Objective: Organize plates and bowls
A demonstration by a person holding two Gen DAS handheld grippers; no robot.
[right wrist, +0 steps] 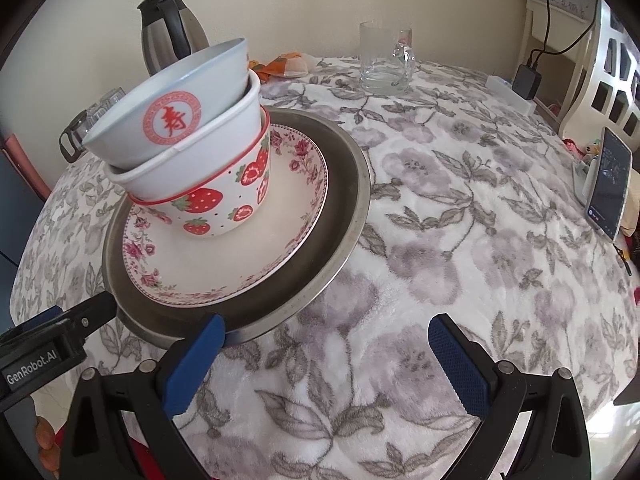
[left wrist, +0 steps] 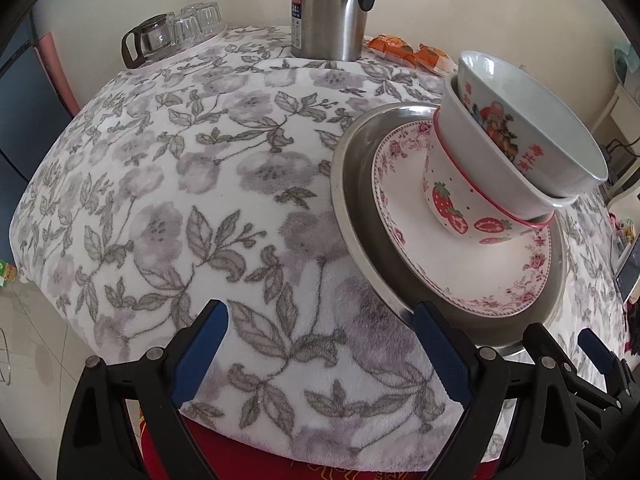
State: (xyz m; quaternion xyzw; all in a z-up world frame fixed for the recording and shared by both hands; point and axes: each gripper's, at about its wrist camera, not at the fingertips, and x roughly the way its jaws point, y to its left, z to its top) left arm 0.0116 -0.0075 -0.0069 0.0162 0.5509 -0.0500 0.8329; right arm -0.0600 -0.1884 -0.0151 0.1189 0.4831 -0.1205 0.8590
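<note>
— Where's the stack?

— On the tabletop (right wrist: 460, 216): strawberry bowl (right wrist: 224, 196), two bowls nested in it, on the floral plate (right wrist: 280, 248) in the steel tray (right wrist: 344, 216), between both grippers.

— Fingers?

— Left gripper (left wrist: 320, 344) and right gripper (right wrist: 328, 360) both spread, holding nothing; each inner finger sits at the tray's near rim, perhaps touching.

— Writing?

— "寿" on the top bowl (right wrist: 172, 120); "GenRobot.AI" on the left gripper.

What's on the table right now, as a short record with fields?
stack: three nested bowls on a floral plate in a steel tray
bowls: lean, not level
surface: flowered cloth
left tool: open, one finger at tray rim
right tool: open, one finger at tray rim
behind: kettle, glass mug, steel flask
</note>
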